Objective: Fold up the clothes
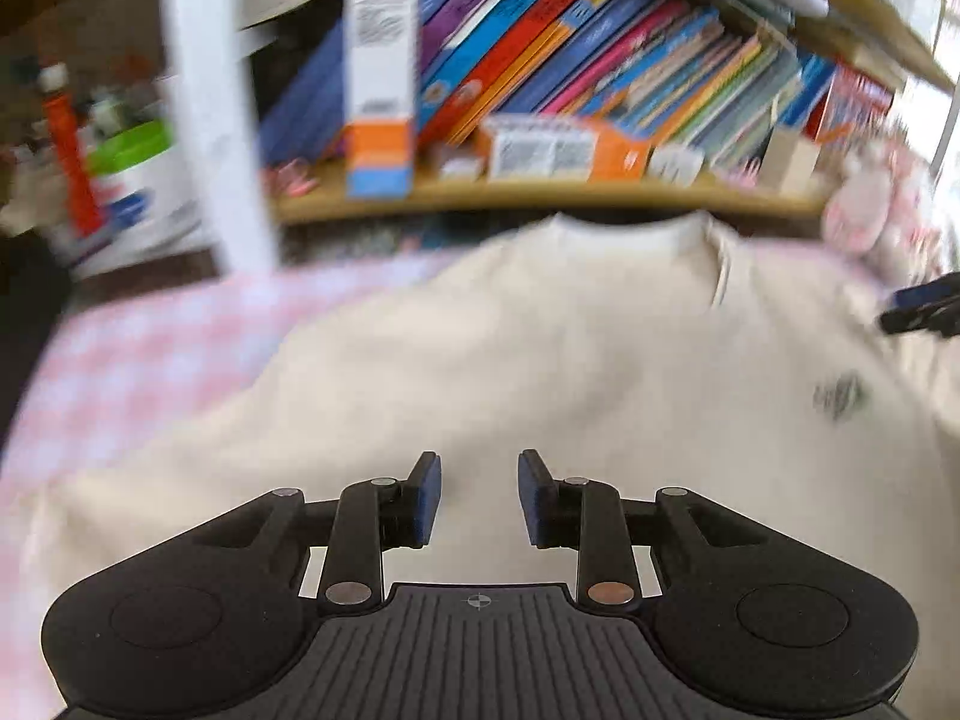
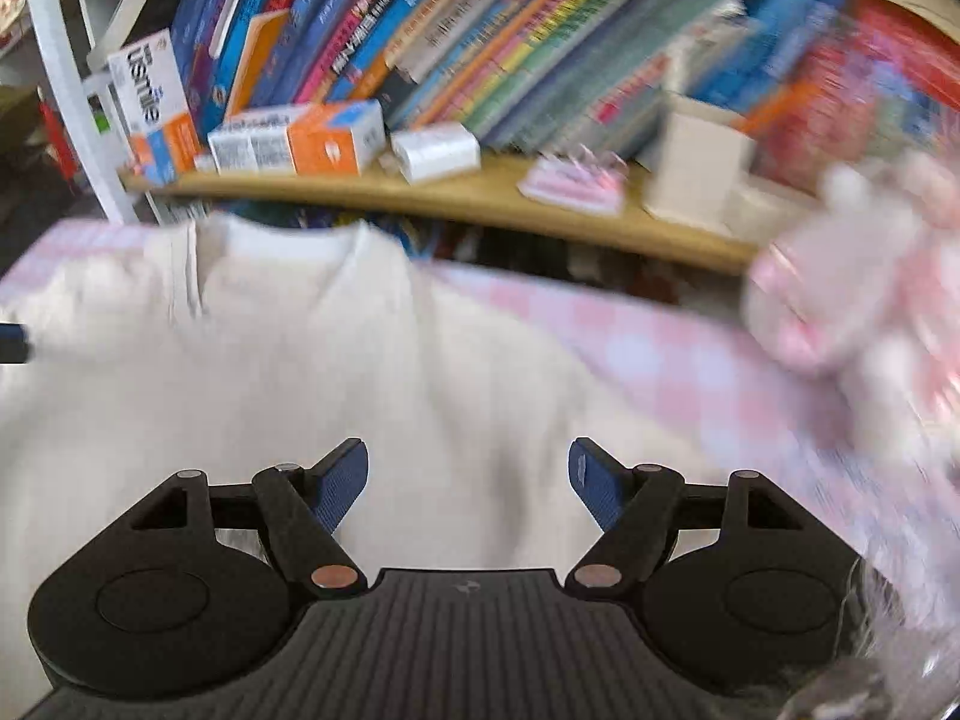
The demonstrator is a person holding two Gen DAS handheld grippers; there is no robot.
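Observation:
A cream sweatshirt (image 1: 540,360) lies spread on a pink checked cloth (image 1: 138,348), its neck toward the bookshelf; it also shows in the right wrist view (image 2: 270,372). My left gripper (image 1: 480,480) is open and empty, hovering over the lower middle of the sweatshirt. My right gripper (image 2: 468,468) is open wide and empty, over the sweatshirt's right part near the pink checked cloth (image 2: 690,360). The right gripper's tip shows at the right edge of the left wrist view (image 1: 924,306). Both views are motion-blurred.
A wooden shelf (image 1: 540,198) of leaning books stands behind the cloth, with orange-and-white boxes (image 1: 381,90) on it. A white post (image 1: 210,102) stands at the left. A pink plush toy (image 2: 858,288) lies at the right on the cloth.

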